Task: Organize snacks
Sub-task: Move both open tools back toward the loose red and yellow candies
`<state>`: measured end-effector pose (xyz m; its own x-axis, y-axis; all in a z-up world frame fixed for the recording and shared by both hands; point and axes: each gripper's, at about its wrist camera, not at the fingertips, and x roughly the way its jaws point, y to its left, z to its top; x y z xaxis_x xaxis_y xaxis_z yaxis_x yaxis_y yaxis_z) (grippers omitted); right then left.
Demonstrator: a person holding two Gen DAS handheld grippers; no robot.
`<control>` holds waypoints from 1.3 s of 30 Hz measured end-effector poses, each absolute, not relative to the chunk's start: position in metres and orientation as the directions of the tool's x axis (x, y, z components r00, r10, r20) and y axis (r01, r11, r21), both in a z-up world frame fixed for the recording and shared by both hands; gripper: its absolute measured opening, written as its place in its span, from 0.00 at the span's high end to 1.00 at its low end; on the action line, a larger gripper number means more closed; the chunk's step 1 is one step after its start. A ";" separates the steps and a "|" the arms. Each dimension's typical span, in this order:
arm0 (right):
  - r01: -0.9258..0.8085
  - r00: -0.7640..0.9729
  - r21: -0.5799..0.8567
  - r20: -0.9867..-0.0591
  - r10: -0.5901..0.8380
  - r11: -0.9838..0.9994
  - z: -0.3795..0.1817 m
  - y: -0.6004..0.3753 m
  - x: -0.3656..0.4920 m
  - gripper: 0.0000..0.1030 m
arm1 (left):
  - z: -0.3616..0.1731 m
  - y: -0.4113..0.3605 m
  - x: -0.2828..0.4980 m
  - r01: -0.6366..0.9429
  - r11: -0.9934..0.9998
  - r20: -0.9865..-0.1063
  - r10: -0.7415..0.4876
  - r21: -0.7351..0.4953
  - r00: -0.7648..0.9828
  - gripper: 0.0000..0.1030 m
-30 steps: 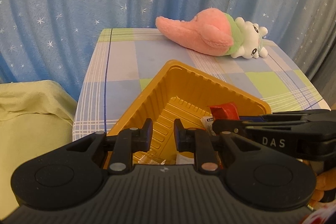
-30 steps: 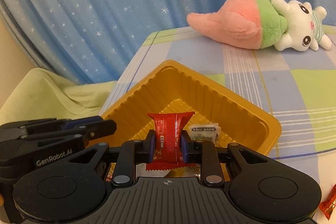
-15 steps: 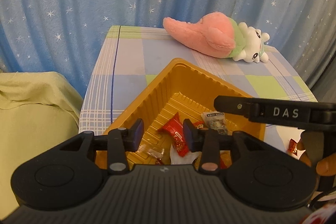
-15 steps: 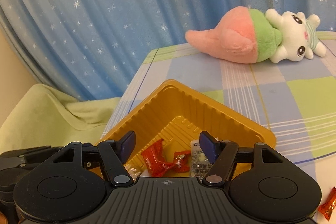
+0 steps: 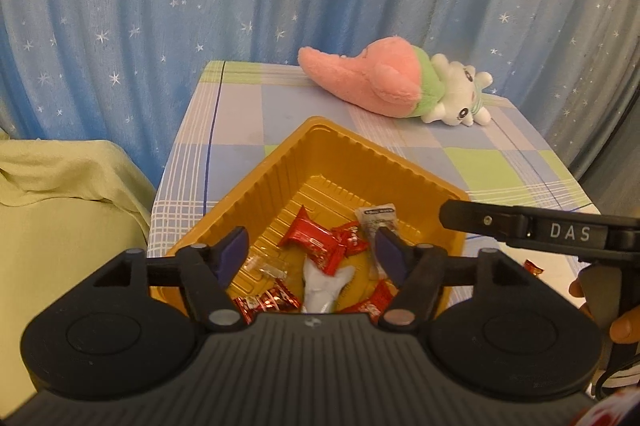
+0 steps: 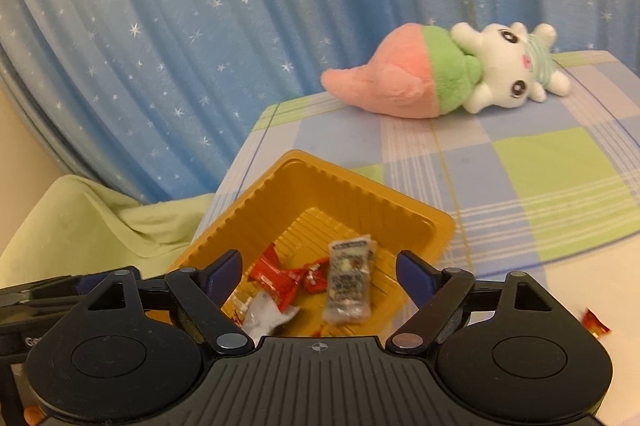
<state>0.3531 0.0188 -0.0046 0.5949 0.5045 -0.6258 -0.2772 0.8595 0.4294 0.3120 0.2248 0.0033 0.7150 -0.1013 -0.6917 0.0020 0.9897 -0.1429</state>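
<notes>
Both the left gripper and right gripper hover over the yellow tray, jaws just opened wide, gripping nothing. Red snacks lie inside the tray; one stray candy sits just beside it.

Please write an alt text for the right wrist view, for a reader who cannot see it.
The open right gripper hovers over a yellow tray holding red candies and a clear snack packet. Behind, a plush toy lies on a checked tablecloth before a starry blue curtain.
</notes>
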 end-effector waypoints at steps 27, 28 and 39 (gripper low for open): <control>-0.214 0.575 0.379 -0.696 0.430 0.900 -0.017 -0.101 0.234 0.17 | -0.003 0.110 0.217 0.141 0.974 -0.728 -0.226 -0.177 0.648 0.31; -0.209 0.572 0.380 -0.700 0.428 0.901 -0.019 -0.105 0.231 0.17 | -0.004 0.106 0.215 0.144 0.974 -0.731 -0.228 -0.178 0.643 0.31; -0.199 0.539 0.336 -0.747 0.389 0.921 -0.039 -0.142 0.205 0.17 | -0.024 0.075 0.200 0.141 0.976 -0.771 -0.218 -0.167 0.598 0.31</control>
<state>0.2050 -0.1420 -0.0391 0.5386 0.3893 -0.7472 -0.1992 0.9205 0.3361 0.1999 0.0748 -0.0238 0.5983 -0.2180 -0.7710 0.1408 0.9759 -0.1666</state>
